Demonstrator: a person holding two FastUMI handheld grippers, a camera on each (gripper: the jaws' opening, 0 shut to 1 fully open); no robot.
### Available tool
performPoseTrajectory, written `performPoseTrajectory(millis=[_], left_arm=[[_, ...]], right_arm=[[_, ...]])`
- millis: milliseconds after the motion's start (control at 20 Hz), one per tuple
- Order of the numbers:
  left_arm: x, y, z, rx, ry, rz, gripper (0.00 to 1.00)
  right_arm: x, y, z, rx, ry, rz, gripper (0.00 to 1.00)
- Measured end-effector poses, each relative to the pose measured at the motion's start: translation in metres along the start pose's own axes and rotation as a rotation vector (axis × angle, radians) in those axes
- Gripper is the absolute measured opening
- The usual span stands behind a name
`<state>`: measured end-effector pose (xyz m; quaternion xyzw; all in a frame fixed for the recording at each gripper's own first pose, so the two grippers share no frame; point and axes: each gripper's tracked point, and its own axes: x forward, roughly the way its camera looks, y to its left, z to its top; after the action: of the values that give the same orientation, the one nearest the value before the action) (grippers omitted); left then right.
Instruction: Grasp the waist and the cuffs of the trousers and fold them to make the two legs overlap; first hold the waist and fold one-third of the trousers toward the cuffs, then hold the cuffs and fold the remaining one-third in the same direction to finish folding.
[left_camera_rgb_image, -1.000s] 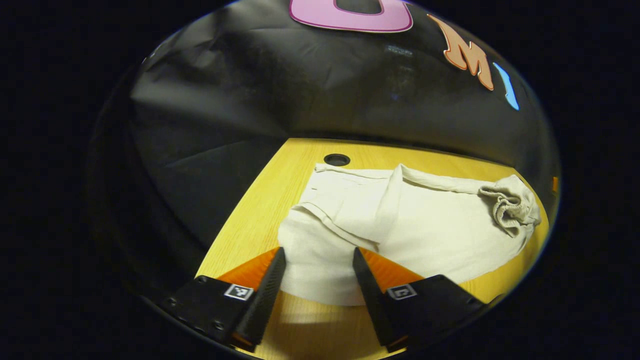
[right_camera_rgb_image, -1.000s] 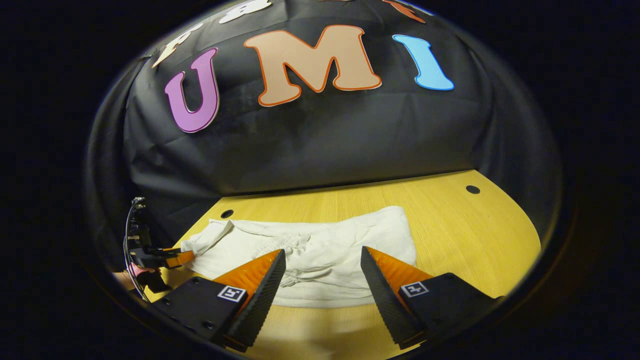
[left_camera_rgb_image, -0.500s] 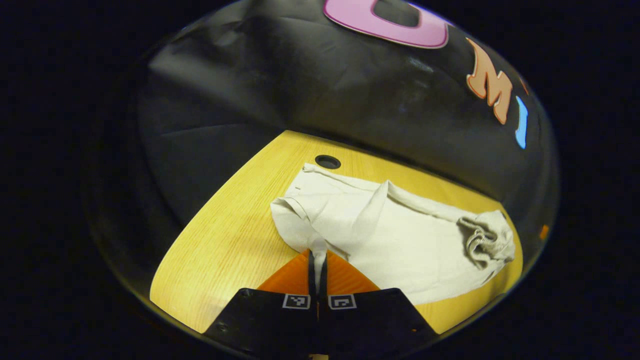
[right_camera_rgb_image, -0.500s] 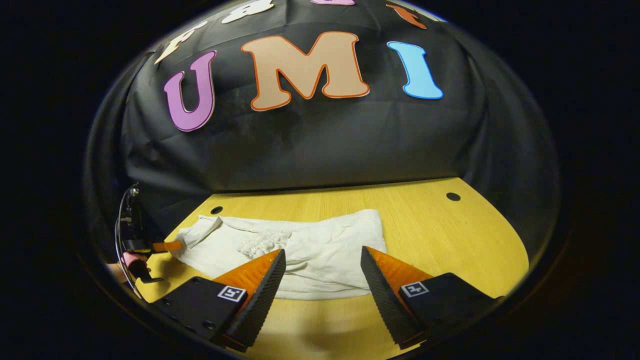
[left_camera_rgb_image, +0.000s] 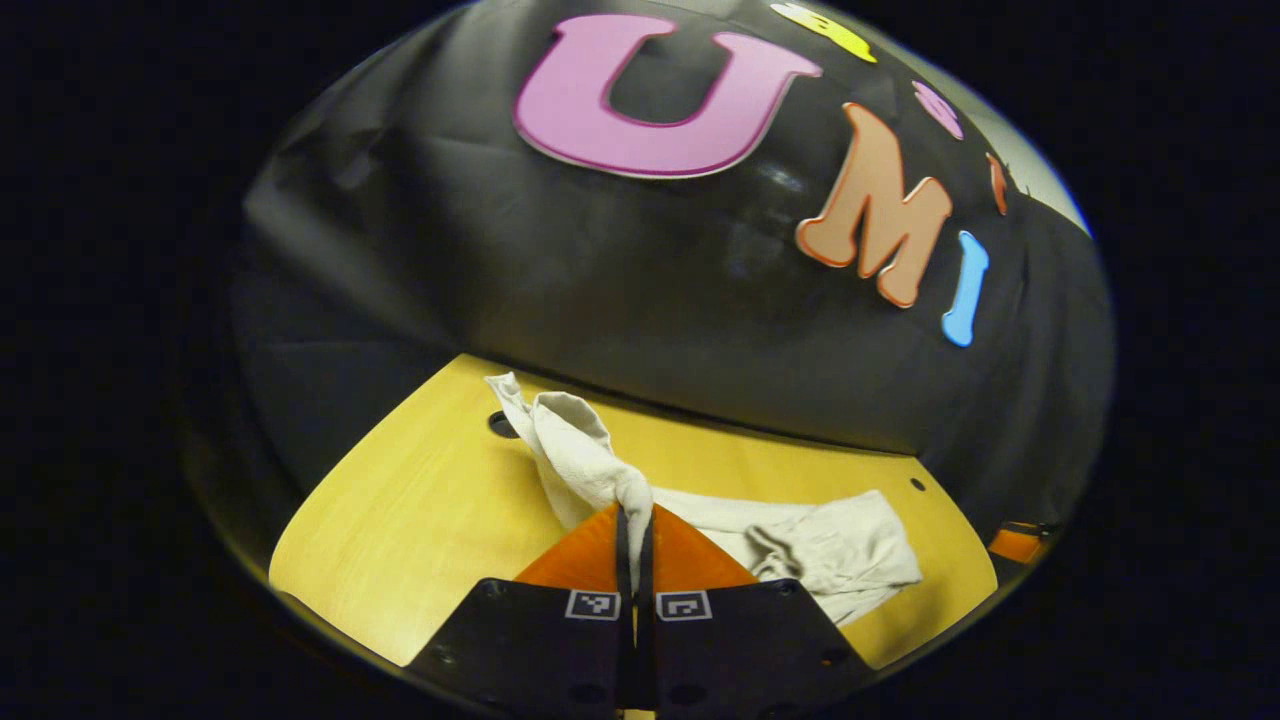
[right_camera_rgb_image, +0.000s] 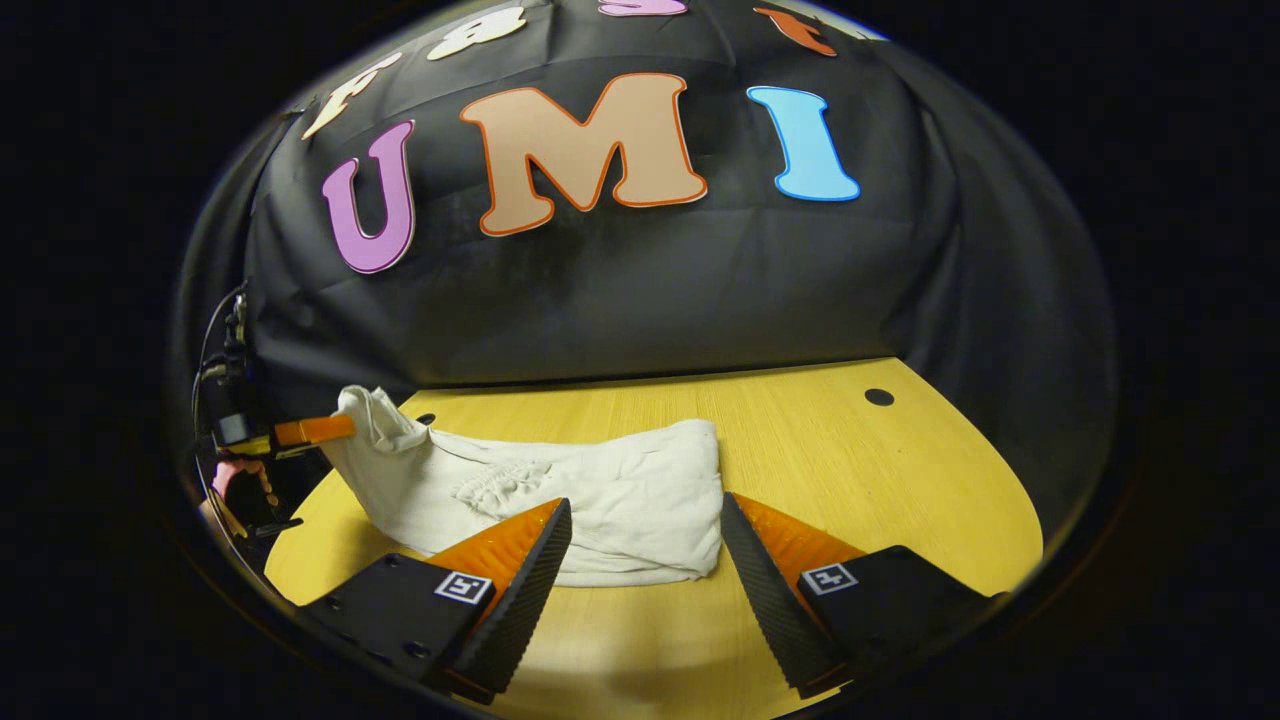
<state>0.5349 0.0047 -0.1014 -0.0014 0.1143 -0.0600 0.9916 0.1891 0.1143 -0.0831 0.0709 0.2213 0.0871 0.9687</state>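
The trousers (right_camera_rgb_image: 560, 495) are pale cream cloth, creased and partly folded, with a puckered elastic waist (right_camera_rgb_image: 505, 483) bunched near their middle. They lie on the yellow wooden table (right_camera_rgb_image: 850, 470), long axis running left to right across the right gripper view, just ahead of that gripper's fingers.

At the left end of that view the cuff end (right_camera_rgb_image: 375, 415) is lifted off the table and pulled up toward the left gripper (right_camera_rgb_image: 335, 428), held by a hand (right_camera_rgb_image: 240, 480) low at the left edge. In the left gripper view, the left gripper (left_camera_rgb_image: 634, 520) has its fingers pressed together, pinching a fold of cloth (left_camera_rgb_image: 630, 495) that rises from the tips and trails away up and left (left_camera_rgb_image: 565, 430).

The right gripper (right_camera_rgb_image: 640, 545) hovers low over the table with its fingers spread apart, the near edge of the trousers between them, not touching.
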Motion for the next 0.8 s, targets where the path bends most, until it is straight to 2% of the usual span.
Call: performPoseTrajectory(millis=[300,450,650,800], left_arm=[[0.010,-0.133,0.023,0.082,-0.043,-0.145,0.00],[0.019,-0.202,0.013,0.158,-0.034,-0.221,0.00],[0.037,-0.262,-0.045,0.219,0.046,-0.280,0.00],[0.055,-0.278,-0.105,0.256,0.127,-0.263,0.01]], right_arm=[[-0.006,-0.039,-0.005,-0.034,0.028,0.019,0.97],[-0.006,-0.061,-0.007,-0.028,0.036,0.019,0.97],[-0.008,-0.091,-0.007,-0.017,0.031,0.007,0.97],[-0.011,-0.110,-0.012,-0.034,0.039,-0.006,0.96]])
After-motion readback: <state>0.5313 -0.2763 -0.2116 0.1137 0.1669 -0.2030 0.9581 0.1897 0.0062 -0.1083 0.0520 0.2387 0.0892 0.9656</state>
